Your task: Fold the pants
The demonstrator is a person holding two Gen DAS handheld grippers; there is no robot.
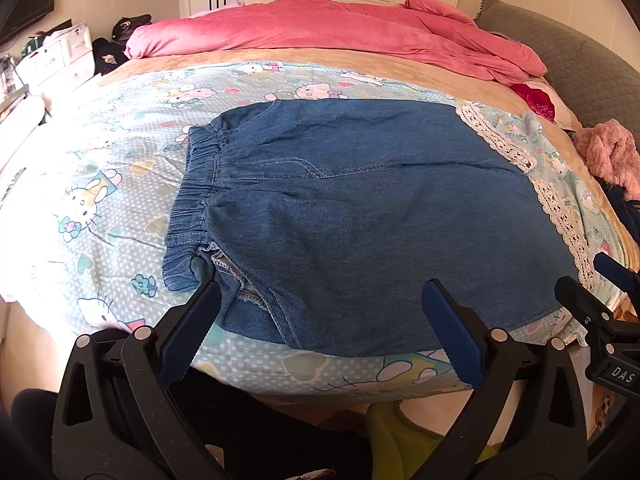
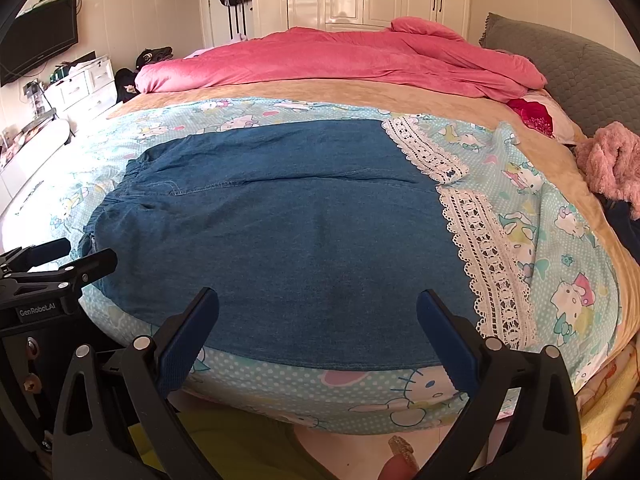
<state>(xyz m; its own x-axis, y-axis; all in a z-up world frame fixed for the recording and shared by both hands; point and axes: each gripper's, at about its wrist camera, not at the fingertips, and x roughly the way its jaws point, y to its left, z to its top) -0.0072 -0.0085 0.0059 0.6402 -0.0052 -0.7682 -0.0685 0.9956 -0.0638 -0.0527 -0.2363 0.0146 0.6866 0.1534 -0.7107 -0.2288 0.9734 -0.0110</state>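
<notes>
Black clamp-style grippers — blue-padded jaws, silver rivets, "GenRobot.AI" lettering.

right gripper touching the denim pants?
Apart. The right wrist view shows the right gripper open, with the pants lying flat and unpinched between its fingers.

Blue denim pants (image 1: 352,216) lie flat, folded, elastic waistband left, lace-trimmed hems right, on the bed.

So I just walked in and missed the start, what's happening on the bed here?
A person holding a gripper in each hand is folding denim pants spread on a cartoon-print sheet. The pants lie folded lengthwise, elastic waistband to the left, lace-trimmed hems to the right. Both the left gripper and right gripper hover open at the near edge, holding nothing.
</notes>
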